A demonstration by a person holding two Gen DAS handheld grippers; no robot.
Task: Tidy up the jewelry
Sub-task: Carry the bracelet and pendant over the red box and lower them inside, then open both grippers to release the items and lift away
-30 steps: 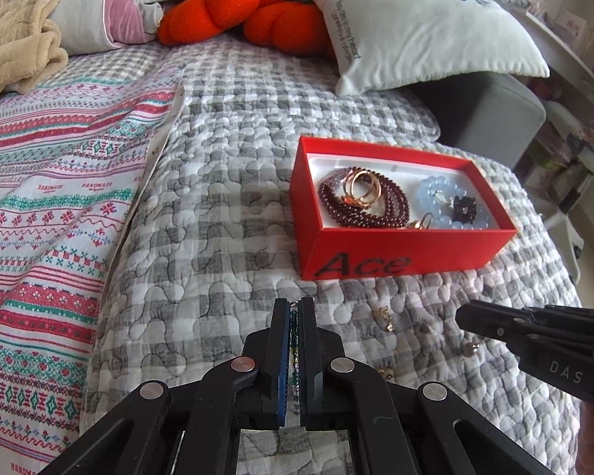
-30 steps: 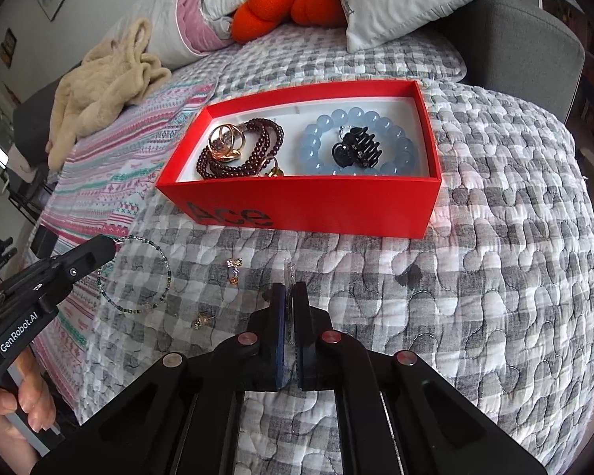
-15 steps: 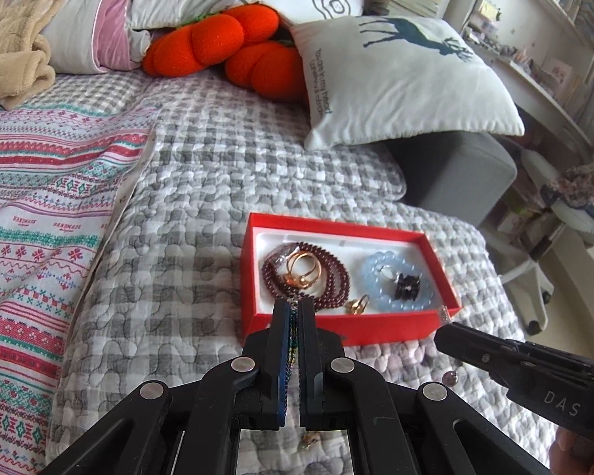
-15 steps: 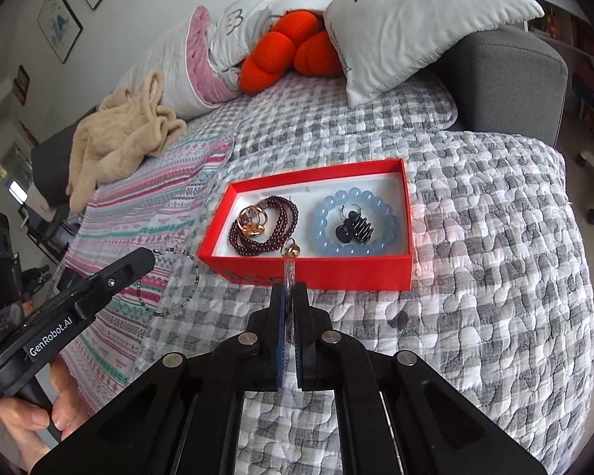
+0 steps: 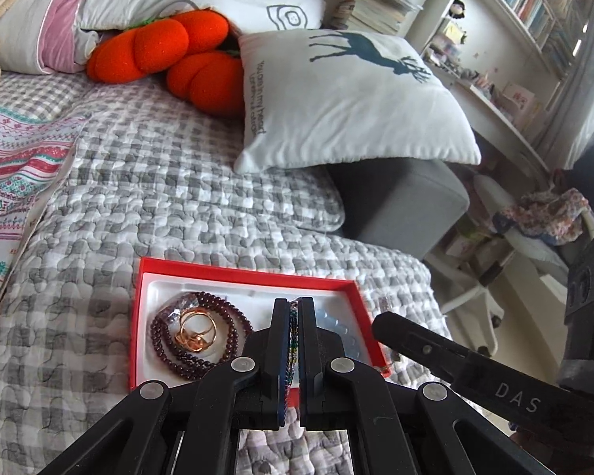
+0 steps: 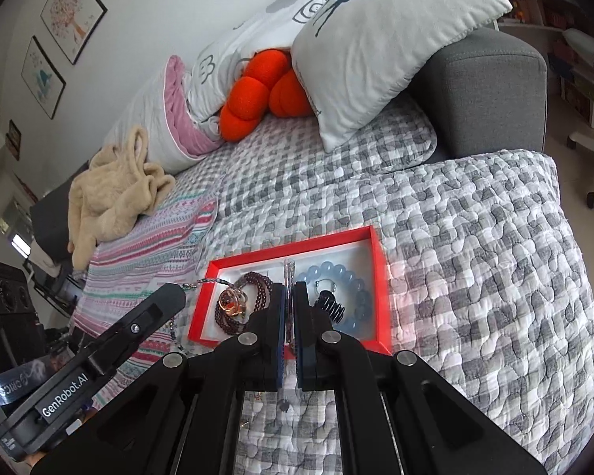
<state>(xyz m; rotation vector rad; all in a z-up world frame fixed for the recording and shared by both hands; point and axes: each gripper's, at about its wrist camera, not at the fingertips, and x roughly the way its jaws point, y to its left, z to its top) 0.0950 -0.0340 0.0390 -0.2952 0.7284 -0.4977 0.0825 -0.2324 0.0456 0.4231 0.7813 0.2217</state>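
A red jewelry box [image 5: 233,275] [image 6: 378,277] lies on the grey checked quilt. It holds a dark red bead bracelet [image 5: 217,312] [image 6: 257,283], gold rings [image 5: 196,330] [image 6: 231,303], a pale blue bead bracelet [image 6: 336,271] and a black hair clip [image 6: 332,304]. My left gripper [image 5: 293,308] is shut on a thin multicoloured bead bracelet [image 5: 293,340] above the box; the bracelet hangs from its tip in the right wrist view [image 6: 202,283]. My right gripper [image 6: 290,289] is shut on a slim glittery stick-like piece [image 6: 289,271] over the box's middle.
A deer-print pillow [image 5: 348,99], orange plush cushions [image 5: 158,51] and a beige blanket [image 6: 111,194] lie at the back. A grey sofa arm [image 6: 491,91] stands on the right. Small loose jewelry pieces [image 6: 257,396] lie on the quilt in front of the box.
Both grippers have risen and moved forward over the box, each still holding its piece. The box now sits lower in both views.
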